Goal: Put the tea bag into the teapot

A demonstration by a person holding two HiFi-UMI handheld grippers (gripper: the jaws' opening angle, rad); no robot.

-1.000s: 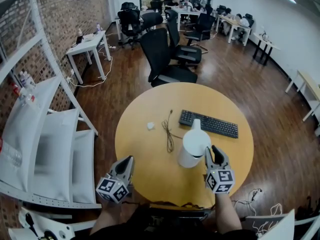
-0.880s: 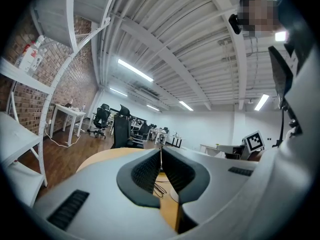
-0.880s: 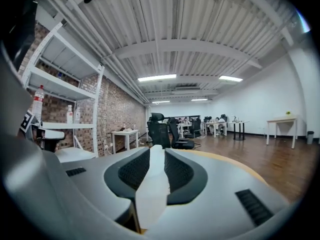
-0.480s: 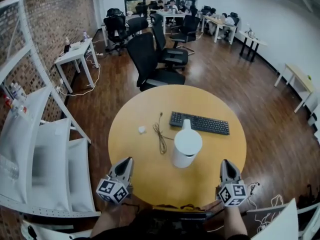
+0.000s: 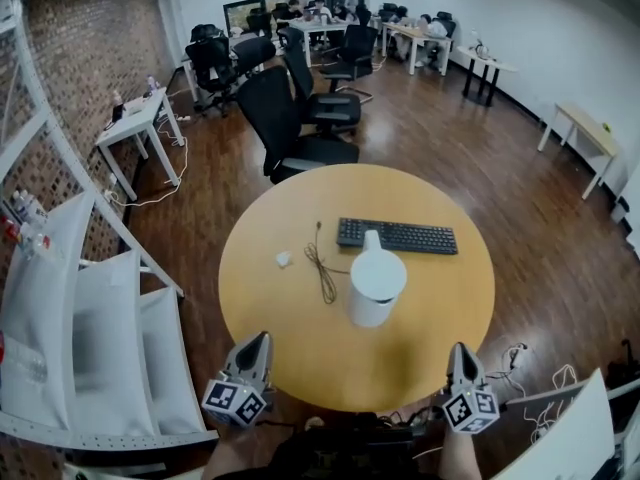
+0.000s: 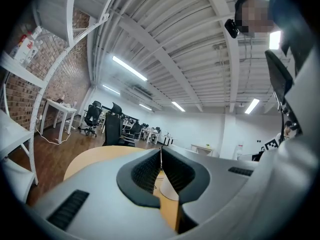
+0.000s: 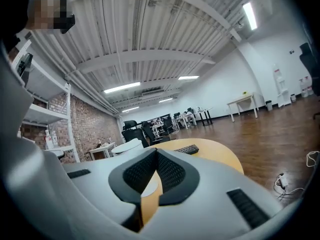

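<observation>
The white teapot (image 5: 376, 286) stands upright, lid on, near the middle of the round wooden table (image 5: 440, 338). The tea bag (image 5: 284, 260), a small white packet, lies on the table to its left, far from both grippers. My left gripper (image 5: 260, 340) hovers at the table's near-left edge; in the left gripper view (image 6: 161, 151) its pads meet with nothing between them. My right gripper (image 5: 458, 350) sits at the near-right edge, apart from the teapot. Its jaws (image 7: 156, 151) have just been closing and now meet on nothing. The teapot (image 7: 126, 146) shows left of them.
A black keyboard (image 5: 397, 236) lies behind the teapot, and a thin dark cable (image 5: 322, 268) runs beside the tea bag. Black office chairs (image 5: 290, 128) stand beyond the table. White shelving (image 5: 90, 328) is at the left.
My right gripper has drawn back from beside the teapot to the table's near-right edge. The left gripper has slid slightly toward the near edge. Teapot and tea bag have not moved.
</observation>
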